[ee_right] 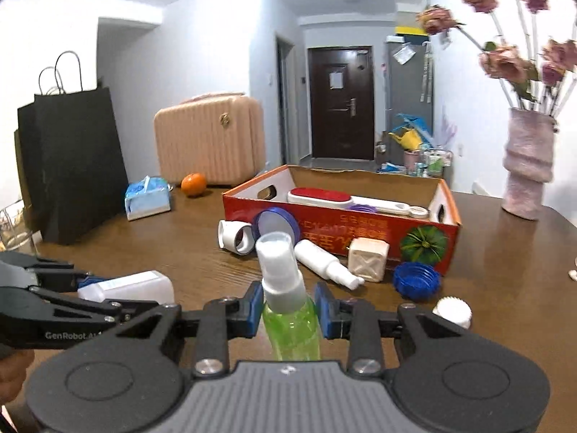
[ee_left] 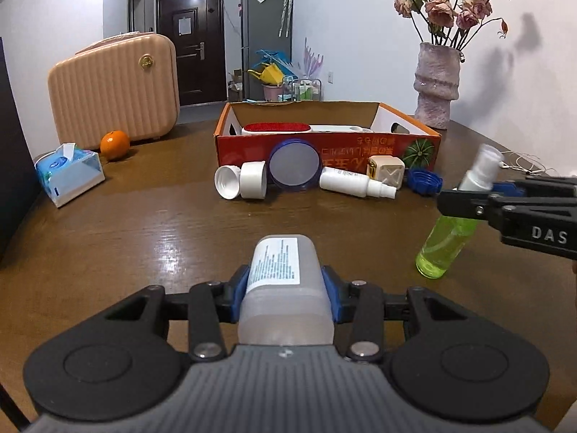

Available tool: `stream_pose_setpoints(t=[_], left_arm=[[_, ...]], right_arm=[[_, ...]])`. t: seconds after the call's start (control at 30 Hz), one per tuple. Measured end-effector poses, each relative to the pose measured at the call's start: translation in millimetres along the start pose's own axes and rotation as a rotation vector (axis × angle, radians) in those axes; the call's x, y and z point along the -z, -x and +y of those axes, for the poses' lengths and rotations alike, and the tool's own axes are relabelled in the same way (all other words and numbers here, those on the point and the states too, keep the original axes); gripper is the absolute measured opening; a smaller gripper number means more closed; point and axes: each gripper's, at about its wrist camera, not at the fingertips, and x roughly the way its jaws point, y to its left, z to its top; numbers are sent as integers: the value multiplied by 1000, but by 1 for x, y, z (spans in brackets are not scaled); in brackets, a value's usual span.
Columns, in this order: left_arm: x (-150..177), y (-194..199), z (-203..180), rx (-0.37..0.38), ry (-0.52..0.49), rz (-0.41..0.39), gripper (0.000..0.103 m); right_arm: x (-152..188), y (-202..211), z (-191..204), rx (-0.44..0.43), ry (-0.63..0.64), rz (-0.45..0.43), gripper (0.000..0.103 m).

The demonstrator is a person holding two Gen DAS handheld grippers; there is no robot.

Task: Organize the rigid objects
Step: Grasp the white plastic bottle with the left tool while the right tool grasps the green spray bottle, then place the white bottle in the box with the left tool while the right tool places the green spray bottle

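Clamped between the blue pads of the left gripper [ee_left: 285, 297], a frosted white bottle [ee_left: 285, 288] is pointing its long axis away from the camera toward 12 o'clock, its white label of tiny print too small to read. At 3 o'clock of it the right gripper [ee_right: 288, 306], marked "DAS" on its side, is squeezing a green spray bottle [ee_right: 290, 321] whose white cap is tilting up toward 1 o'clock. Both are hanging over the brown table [ee_left: 144, 223], and at 12 o'clock the red cardboard box [ee_left: 324, 144] is showing upside-down printed characters.
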Motion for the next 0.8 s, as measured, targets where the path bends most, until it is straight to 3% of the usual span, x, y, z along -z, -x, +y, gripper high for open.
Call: stream_pose_setpoints(t=[0.23, 0.5, 0.67, 0.8], left_arm=[[9, 12, -5, 7, -14, -5, 43], [12, -2, -2, 9, -11, 39, 43], [0, 0, 3, 29, -1, -10, 43], [-30, -3, 10, 58, 17, -62, 43]], right_arm=[[4, 11, 4, 30, 15, 13, 30], [-5, -1, -2, 26, 23, 40, 30], [-13, -8, -11, 43, -18, 42, 29], [-28, -12, -21, 31, -22, 30, 29]])
